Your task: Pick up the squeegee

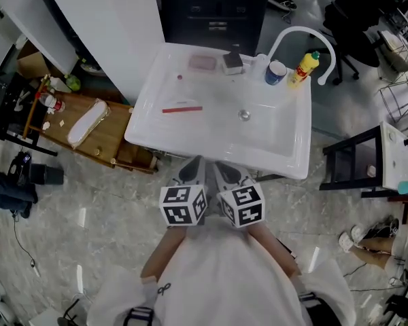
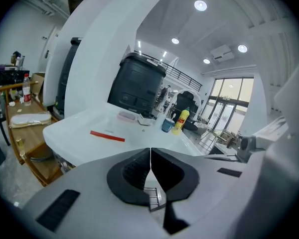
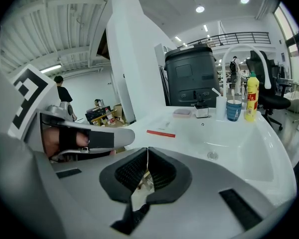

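Now, your left tool (image 2: 150,153) and right tool (image 3: 147,152) sit side by side at the lower middle of the head view, each with its jaws pressed together on nothing. The squeegee (image 1: 182,108) lies flat on the left part of the white sink (image 1: 272,156), well apart from both tools, above them and slightly left.

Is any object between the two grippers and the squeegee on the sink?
Nothing visible does. The squeegee lies at the left of the sink, past the front rim from the left gripper and the right gripper. The cup and the yellow bottle stand at the back right, off that path.
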Action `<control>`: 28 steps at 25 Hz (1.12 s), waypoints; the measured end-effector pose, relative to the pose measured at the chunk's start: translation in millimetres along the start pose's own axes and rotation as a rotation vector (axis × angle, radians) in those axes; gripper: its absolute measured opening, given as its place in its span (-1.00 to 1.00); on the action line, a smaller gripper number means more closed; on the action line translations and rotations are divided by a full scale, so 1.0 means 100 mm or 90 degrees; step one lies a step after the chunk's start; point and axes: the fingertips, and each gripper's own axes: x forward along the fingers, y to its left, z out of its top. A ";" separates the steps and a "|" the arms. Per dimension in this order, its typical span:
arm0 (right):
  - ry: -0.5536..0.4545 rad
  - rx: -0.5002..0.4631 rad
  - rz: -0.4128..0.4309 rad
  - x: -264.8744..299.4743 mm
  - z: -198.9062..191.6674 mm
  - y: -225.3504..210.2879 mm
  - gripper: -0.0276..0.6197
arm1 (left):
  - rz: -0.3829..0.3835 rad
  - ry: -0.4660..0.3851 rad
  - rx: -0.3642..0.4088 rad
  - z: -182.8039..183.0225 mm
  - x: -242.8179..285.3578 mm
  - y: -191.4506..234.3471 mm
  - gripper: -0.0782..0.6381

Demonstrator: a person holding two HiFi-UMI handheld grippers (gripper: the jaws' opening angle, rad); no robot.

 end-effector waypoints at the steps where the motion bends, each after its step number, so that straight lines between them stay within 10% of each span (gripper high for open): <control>1: 0.001 0.001 0.000 0.05 0.03 -0.02 -0.83 | 0.000 0.002 0.000 0.04 0.05 0.03 -0.70; 28: 0.003 0.059 -0.028 1.47 0.84 -0.24 -0.83 | -0.032 0.024 0.011 0.98 0.96 1.12 -0.70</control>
